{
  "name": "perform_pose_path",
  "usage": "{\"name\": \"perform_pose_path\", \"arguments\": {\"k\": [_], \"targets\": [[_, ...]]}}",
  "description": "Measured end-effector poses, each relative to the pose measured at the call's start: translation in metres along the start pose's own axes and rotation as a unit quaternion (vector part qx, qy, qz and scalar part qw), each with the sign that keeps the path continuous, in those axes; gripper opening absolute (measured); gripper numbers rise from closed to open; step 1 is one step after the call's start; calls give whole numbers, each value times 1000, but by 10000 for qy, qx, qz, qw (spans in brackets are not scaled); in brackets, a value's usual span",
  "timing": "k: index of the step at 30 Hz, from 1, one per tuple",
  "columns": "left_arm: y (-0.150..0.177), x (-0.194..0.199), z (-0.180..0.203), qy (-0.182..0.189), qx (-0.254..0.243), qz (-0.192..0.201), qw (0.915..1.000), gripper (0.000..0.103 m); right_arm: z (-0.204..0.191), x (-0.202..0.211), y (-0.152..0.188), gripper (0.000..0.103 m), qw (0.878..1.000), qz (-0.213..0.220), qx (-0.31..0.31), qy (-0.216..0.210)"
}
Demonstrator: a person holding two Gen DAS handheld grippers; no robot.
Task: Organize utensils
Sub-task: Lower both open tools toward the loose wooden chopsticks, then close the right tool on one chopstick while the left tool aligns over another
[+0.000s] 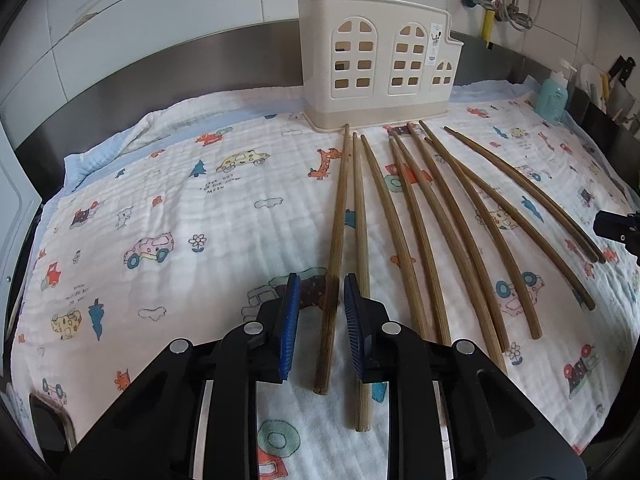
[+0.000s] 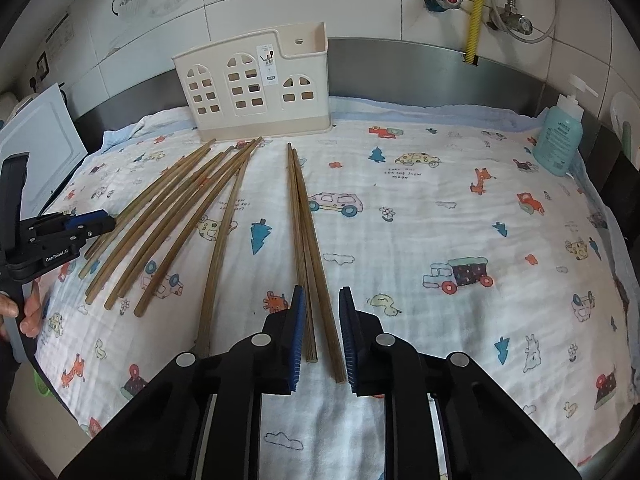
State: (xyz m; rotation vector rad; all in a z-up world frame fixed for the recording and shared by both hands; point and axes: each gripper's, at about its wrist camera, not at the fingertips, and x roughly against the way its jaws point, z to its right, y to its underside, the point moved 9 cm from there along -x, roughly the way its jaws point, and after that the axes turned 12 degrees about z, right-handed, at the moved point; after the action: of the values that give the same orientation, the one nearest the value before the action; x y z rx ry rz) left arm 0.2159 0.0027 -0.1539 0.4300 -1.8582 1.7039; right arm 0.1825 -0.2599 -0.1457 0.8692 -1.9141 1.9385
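Note:
Several brown wooden chopsticks (image 1: 460, 220) lie fanned on a cartoon-print cloth (image 1: 180, 200), tips toward a cream utensil holder (image 1: 376, 64) shaped like a house. My left gripper (image 1: 322, 280) hangs low over the cloth and straddles the leftmost chopstick (image 1: 338, 208). A gap shows beside each blue pad, so it is open. My right gripper (image 2: 322, 292) straddles a pair of chopsticks (image 2: 302, 220) lying side by side, with slim gaps at its pads. The holder (image 2: 256, 88) stands at the back. The left gripper (image 2: 100, 220) shows over the fanned chopsticks (image 2: 172, 216), held by a hand (image 2: 28, 312).
A blue soap bottle (image 2: 558, 140) stands at the cloth's back right corner. A steel backsplash (image 2: 400, 68) and tiled wall with pipes (image 2: 474, 12) close off the rear. A white board (image 2: 36, 140) leans at the left. Knives (image 1: 622, 70) stand far right.

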Motion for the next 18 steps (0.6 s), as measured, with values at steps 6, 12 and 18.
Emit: {"name": "perform_pose_path", "arguments": {"k": [6, 12, 18], "targets": [[4, -7, -3, 3, 53, -84, 10000, 22, 4, -12, 4, 13, 9998, -162, 134, 15], [3, -9, -2, -11, 48, -112, 9999, 22, 2, -23, 7, 12, 9993, -274, 262, -32], [3, -8, -1, 42, 147, -119, 9998, 21, -2, -28, 9, 12, 9988, -323, 366, -54]]}}
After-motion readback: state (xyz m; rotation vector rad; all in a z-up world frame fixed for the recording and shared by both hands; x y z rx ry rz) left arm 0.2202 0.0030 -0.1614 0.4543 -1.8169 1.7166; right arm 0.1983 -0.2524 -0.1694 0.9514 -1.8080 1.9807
